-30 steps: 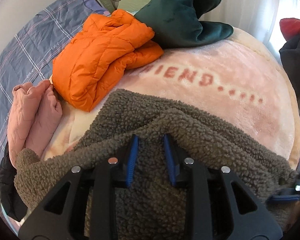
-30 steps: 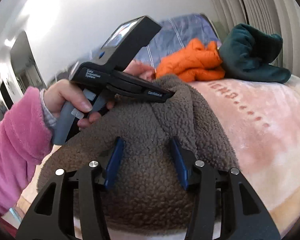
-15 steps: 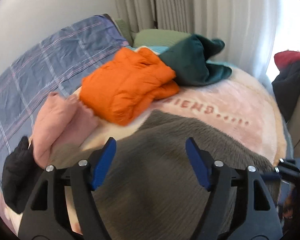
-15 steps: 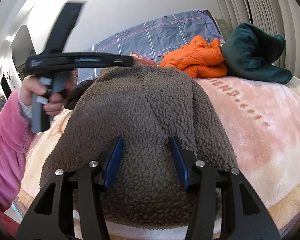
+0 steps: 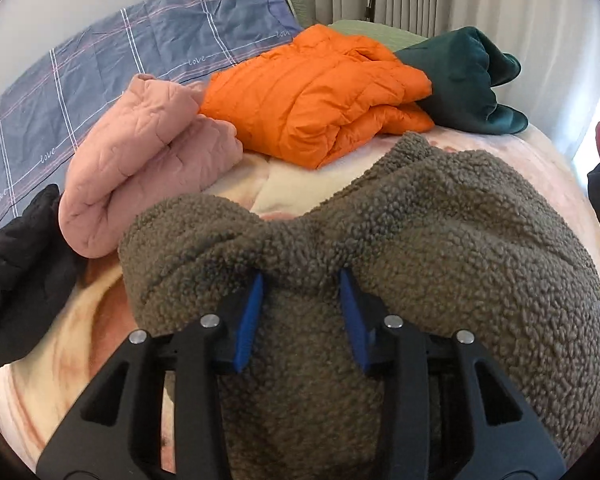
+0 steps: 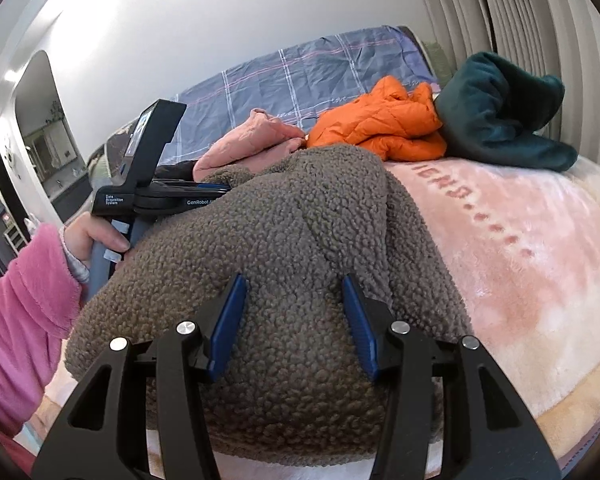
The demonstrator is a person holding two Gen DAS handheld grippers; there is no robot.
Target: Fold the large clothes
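Nearest, left gripper (image 5: 300, 284): jaws closing, a bunched fold of the brown fleece garment (image 5: 440, 248) between the blue pads, which press into it. Right gripper (image 6: 294, 286): partly open, clamped on a thick hump of the same fleece. Garment lies heaped on the near part of the pink blanket (image 6: 520, 264) covering the bed. Right view alone shows the hand (image 6: 96, 236) in a pink sleeve (image 6: 24, 300) holding the left gripper's handle. Left view alone shows a black garment (image 5: 20, 272) at near left. Farther: pink quilted jacket (image 5: 140, 160), orange puffer jacket (image 5: 320, 96), dark green garment (image 5: 468, 76), blue checked pillow (image 5: 100, 52).
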